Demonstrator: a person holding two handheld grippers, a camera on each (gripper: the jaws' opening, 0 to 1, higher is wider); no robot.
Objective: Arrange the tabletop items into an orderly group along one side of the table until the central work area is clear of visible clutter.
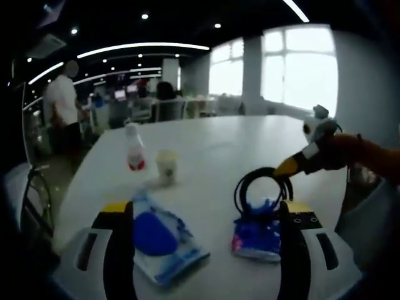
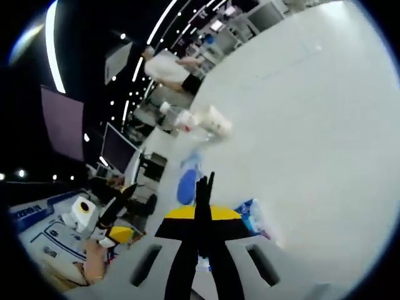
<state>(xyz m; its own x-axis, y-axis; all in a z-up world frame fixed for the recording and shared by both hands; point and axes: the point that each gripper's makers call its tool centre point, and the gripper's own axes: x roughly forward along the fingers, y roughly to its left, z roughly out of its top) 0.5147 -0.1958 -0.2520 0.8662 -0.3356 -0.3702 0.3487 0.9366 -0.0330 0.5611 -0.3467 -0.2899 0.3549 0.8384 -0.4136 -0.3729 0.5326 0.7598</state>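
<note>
My left gripper stands open low over the white table. Between its jaws lie a blue-and-white packet and a blue-and-pink packet. Just beyond the second packet a black cable coil stands up, pinched at its upper right by my right gripper. In the right gripper view that gripper is shut, with thin black cable strands rising from it. A red-labelled bottle and a small cup stand further out; both also lie past the blue packet.
The table's left edge drops to a chair. A person stands by desks in the background. Bare white tabletop stretches far to the right. The left gripper shows at the lower left.
</note>
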